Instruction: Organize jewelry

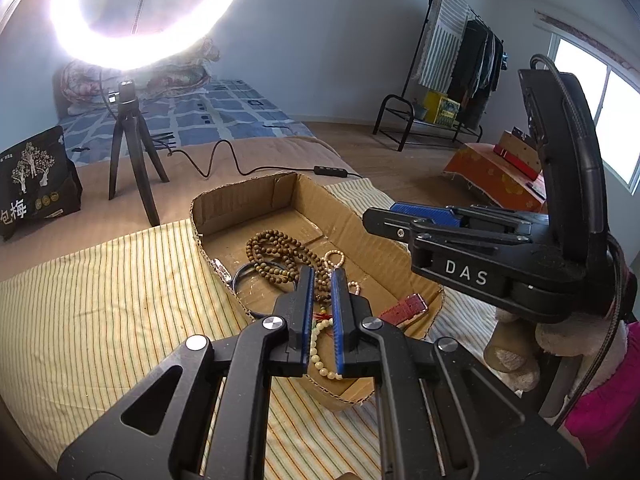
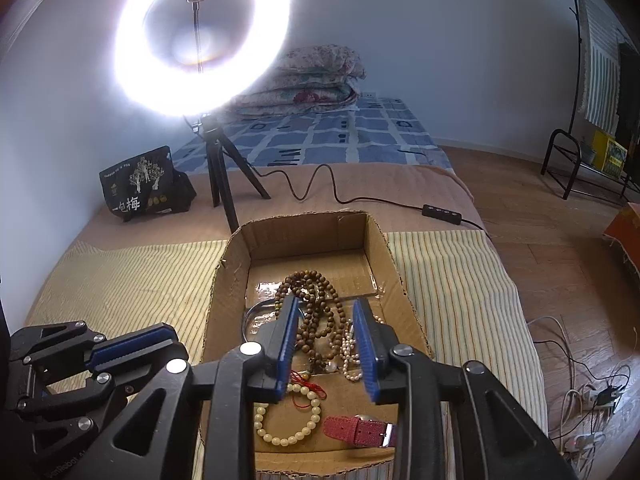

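An open cardboard box (image 2: 304,232) lies on a striped cloth and holds the jewelry. Inside are a long brown wooden bead strand (image 2: 316,300), a pearl strand (image 2: 350,356), a cream bead bracelet (image 2: 288,420) with a red tassel, a red-strapped watch (image 2: 356,428) and a thin dark bangle (image 2: 250,316). My right gripper (image 2: 325,308) hangs open over the box, above the brown beads and pearls, with nothing pressed between its pads. My left gripper (image 1: 322,280) is shut and empty, hovering over the box's (image 1: 240,196) near half, above the cream bracelet (image 1: 316,344). The right gripper (image 1: 380,212) reaches in from the right.
A lit ring light on a tripod (image 2: 218,168) stands behind the box, its cable and remote (image 2: 442,210) trailing right. A black snack bag (image 2: 144,184) sits at the back left. A gloved hand with a pink sleeve (image 1: 600,400) holds the right gripper. Cords and a power strip (image 2: 592,400) lie on the floor.
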`<state>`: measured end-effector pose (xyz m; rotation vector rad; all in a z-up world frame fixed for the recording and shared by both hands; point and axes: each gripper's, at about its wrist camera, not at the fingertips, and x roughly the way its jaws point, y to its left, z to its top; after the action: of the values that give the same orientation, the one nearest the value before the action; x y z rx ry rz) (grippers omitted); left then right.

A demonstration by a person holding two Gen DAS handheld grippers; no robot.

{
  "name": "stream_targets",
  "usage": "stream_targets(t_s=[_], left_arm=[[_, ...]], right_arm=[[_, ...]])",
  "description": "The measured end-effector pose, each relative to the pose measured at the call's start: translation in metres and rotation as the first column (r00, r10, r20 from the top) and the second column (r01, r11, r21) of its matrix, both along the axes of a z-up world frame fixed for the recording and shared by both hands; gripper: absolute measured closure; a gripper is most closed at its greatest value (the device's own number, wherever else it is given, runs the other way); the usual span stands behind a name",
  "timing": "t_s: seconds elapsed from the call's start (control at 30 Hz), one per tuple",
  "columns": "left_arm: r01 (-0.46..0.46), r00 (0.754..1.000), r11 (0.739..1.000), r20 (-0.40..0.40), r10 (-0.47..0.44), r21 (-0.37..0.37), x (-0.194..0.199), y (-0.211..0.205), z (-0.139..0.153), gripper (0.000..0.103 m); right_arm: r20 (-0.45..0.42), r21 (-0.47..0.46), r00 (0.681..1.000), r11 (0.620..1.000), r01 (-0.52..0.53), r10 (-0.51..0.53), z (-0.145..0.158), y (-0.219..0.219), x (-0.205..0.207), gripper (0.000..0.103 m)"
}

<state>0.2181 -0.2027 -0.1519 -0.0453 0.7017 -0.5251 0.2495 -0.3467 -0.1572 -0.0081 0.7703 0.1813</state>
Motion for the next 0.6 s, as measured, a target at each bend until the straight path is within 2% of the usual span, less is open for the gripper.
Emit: stream_targets(t_s=[0.03, 0.07, 0.1, 0.13, 0.17, 0.4, 0.47, 0.6], left_arm=[[-0.001, 1.0, 1.0, -0.001, 0.001, 0.003, 0.0005, -0.0002, -0.0005, 0.092], [-0.002, 1.0, 1.0, -0.003, 0.002, 0.004, 0.0003, 0.0, -0.0008, 0.076], [-0.003, 1.0, 1.0, -0.002, 0.003, 0.001, -0.0002, 0.0006, -0.0009, 0.066], [-0.008, 1.0, 1.0, 0.002, 0.008, -0.002, -0.0009, 0.0012, -0.0006, 0.053], [-0.015, 1.0, 1.0, 0.011, 0.015, -0.007, -0.0024, 0.0026, 0.0002, 0.05], [-0.022, 1.0, 1.0, 0.009, 0.022, 0.002, -0.0032, 0.0039, 0.0008, 0.048], [-0.025, 1.0, 1.0, 0.013, 0.025, 0.0, -0.0043, 0.0049, 0.0016, 0.038], [-0.032, 0.999, 1.0, 0.026, 0.031, 0.001, -0.0064, 0.0068, 0.0044, 0.037]], right_arm=[[-0.001, -0.003, 1.0, 1.0, 0.002, -0.002, -0.0002, -0.0001, -0.0002, 0.064], [0.0, -0.006, 1.0, 1.0, 0.004, -0.004, -0.0002, 0.0, -0.0001, 0.053], [0.003, -0.011, 1.0, 1.0, 0.007, -0.007, -0.0002, 0.0005, -0.0006, 0.046], [0.009, -0.017, 1.0, 1.0, 0.011, -0.011, 0.0003, 0.0006, -0.0017, 0.033], [0.017, -0.022, 1.0, 1.0, 0.016, -0.016, 0.001, 0.0006, -0.0026, 0.025], [0.034, -0.026, 0.998, 0.998, 0.048, -0.047, 0.0057, -0.0018, -0.0048, 0.011], [0.038, -0.032, 0.998, 0.998, 0.055, -0.054, 0.0063, -0.0009, -0.0055, 0.003], [0.045, -0.037, 0.997, 0.997, 0.063, -0.061, 0.0091, 0.0009, -0.0089, 0.0]])
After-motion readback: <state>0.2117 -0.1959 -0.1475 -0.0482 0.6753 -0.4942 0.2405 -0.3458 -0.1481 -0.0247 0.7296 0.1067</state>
